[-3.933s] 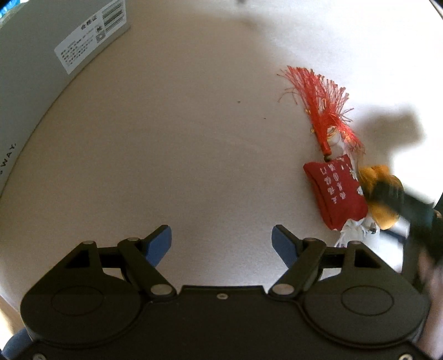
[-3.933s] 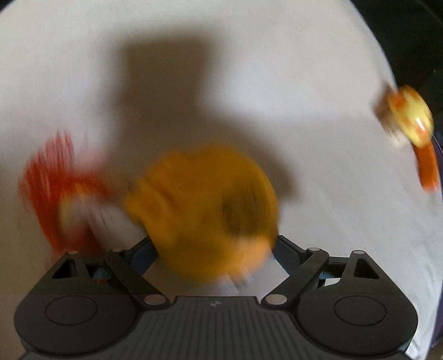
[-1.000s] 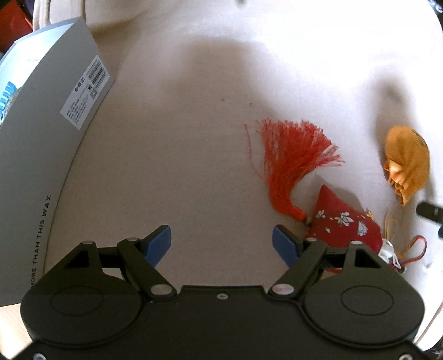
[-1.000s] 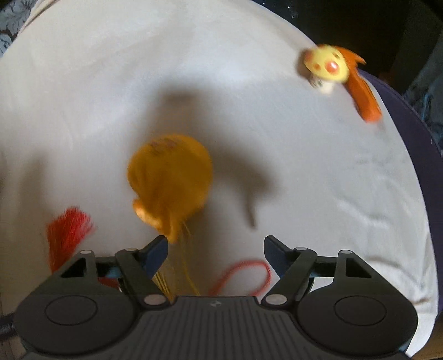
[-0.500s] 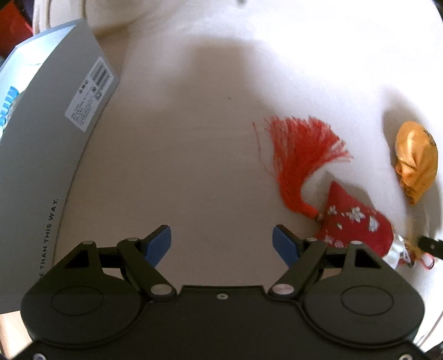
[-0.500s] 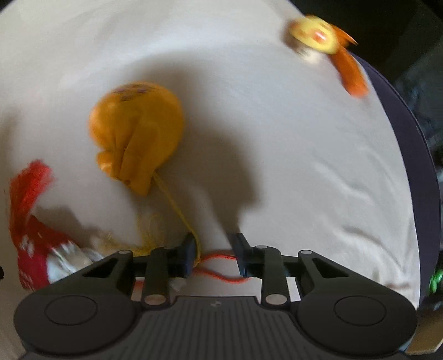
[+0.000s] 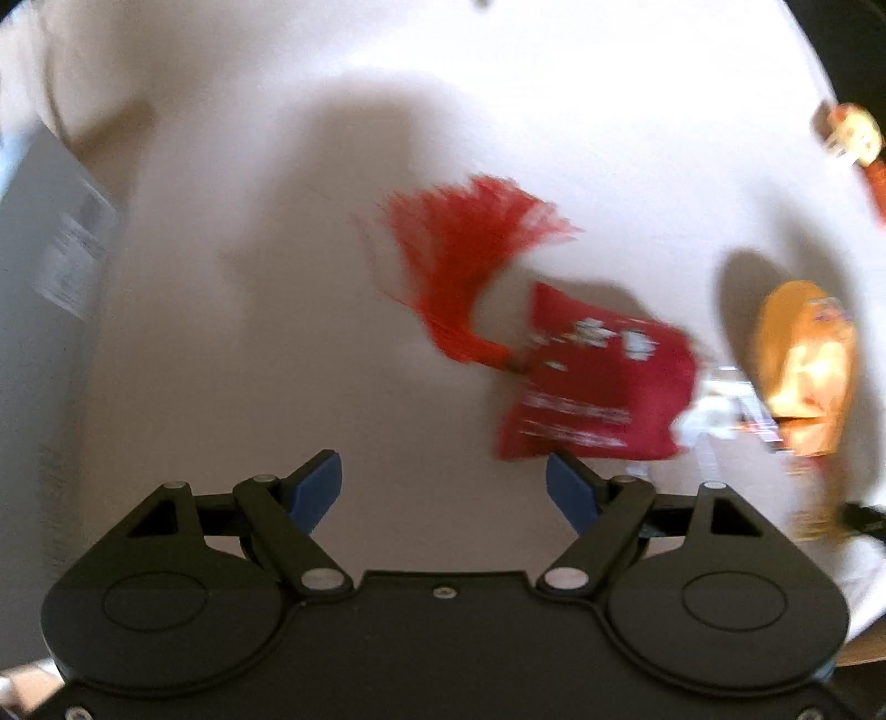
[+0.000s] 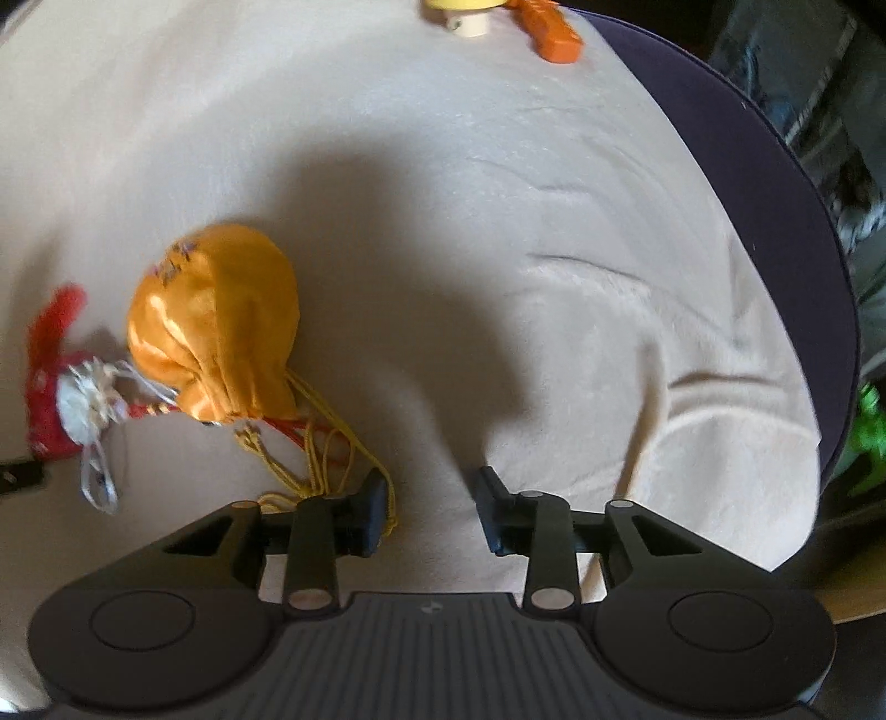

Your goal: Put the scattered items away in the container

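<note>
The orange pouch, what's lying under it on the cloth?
Under the orange pouch, at its tied neck, red cord runs out of sight, and its own yellow drawstrings trail toward the right gripper. What lies beneath the pouch's body is covered.

Left wrist view all motion-smeared. White marks on red sachet (image 7: 601,382) unreadable, red tassel (image 7: 476,249) strands just a smudge. Orange pouch (image 7: 805,365) streaky, cords below it lost in blur. Grey box (image 7: 39,310) cut by left edge, label (image 7: 75,260) illegible. Small toy (image 7: 850,135) clipped at right edge, can't make out what it is. Right wrist view: yellow toy (image 8: 462,11) chopped by top edge, orange piece (image 8: 548,33) beside it too. Green thing (image 8: 866,437) at right rim, no idea.
</note>
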